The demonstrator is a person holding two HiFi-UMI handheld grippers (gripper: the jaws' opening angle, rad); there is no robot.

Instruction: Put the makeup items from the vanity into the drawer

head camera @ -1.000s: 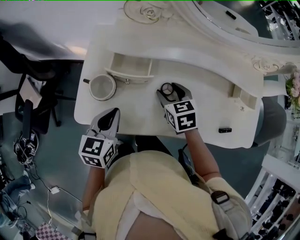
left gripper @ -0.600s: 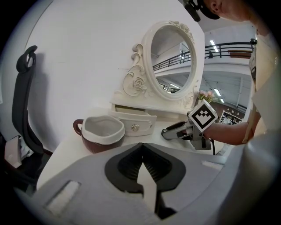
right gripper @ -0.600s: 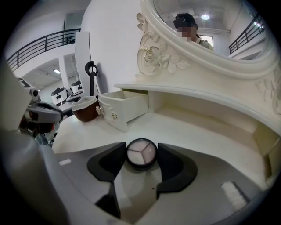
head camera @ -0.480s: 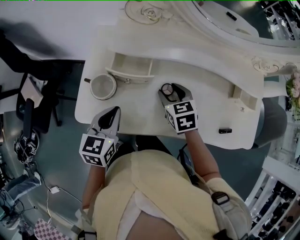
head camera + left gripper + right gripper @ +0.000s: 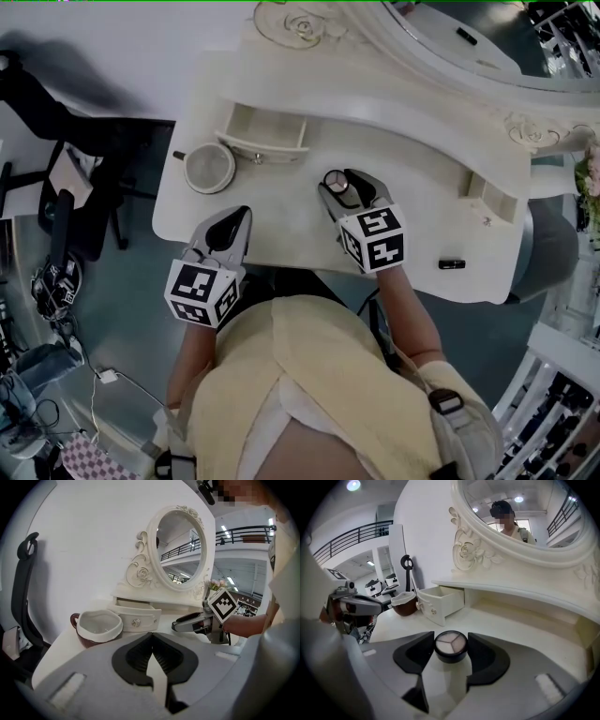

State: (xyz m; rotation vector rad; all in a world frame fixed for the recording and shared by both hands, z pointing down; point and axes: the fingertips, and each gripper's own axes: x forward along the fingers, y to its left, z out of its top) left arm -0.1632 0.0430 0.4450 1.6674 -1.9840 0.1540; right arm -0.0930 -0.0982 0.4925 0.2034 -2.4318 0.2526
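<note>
A round black makeup compact (image 5: 451, 644) with pale powders lies on the white vanity top (image 5: 281, 216). My right gripper (image 5: 343, 180) has its jaws on either side of the compact (image 5: 336, 180), and the tips touch its rim. The small white drawer (image 5: 267, 131) stands pulled out at the back left, and I see nothing in it (image 5: 440, 599). My left gripper (image 5: 234, 220) hovers at the vanity's front edge, its jaws shut on nothing (image 5: 151, 637). A small black item (image 5: 452, 263) lies near the front right edge.
A brown cup with a white inside (image 5: 208, 167) stands left of the drawer. The oval mirror (image 5: 450, 37) and its carved frame rise behind. A second small drawer (image 5: 492, 197) sits at the right end. A black chair (image 5: 56, 216) stands left of the vanity.
The left gripper has edged slightly forward over the vanity's front edge. The right gripper stays at the compact, hardly moved.
</note>
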